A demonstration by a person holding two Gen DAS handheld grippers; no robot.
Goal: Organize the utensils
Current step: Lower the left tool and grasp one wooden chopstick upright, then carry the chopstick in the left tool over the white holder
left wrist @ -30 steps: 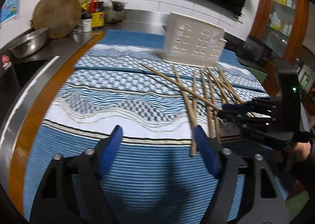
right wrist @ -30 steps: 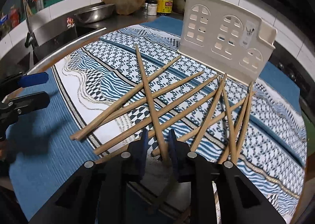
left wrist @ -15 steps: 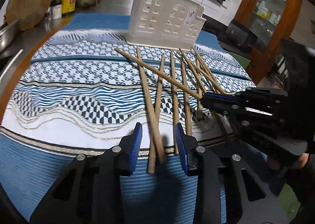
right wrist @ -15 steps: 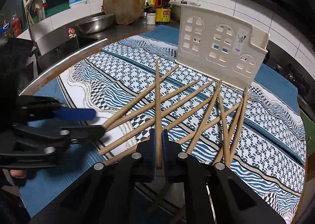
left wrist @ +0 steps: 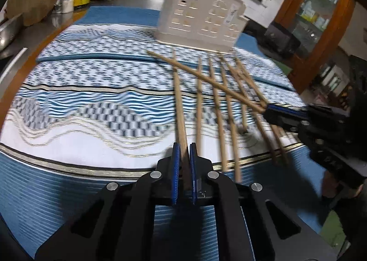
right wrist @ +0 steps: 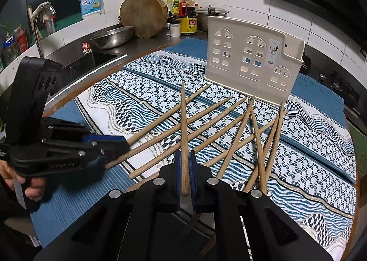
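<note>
Left gripper (left wrist: 184, 153): blue pads pressed in on a chopstick (left wrist: 179, 105), pinching it near its thick end; the shaft runs forward between the pads and out over the patterned cloth (left wrist: 91, 91). In the right wrist view the same gripper (right wrist: 121, 144) appears at left, tips at the near ends of the outermost sticks.

Right gripper (right wrist: 184, 160): fingers closed on a second chopstick (right wrist: 184, 123), clamped near its butt end, which sticks out behind the pads; the shaft points straight ahead, crossing over several others. In the left wrist view this stick (left wrist: 206, 82) lies diagonally across the row, its end in the right gripper (left wrist: 269, 109).

Loose chopsticks (right wrist: 257, 132) lie fanned and overlapping on the cloth, thin ends toward the cream utensil holder (right wrist: 252, 59), which stands upright at the far edge of the cloth, just beyond their tips.

Behind: steel bowl (right wrist: 112, 36), round wooden block (right wrist: 143, 14), condiment bottles (right wrist: 185, 18), sink (right wrist: 96, 59)
</note>
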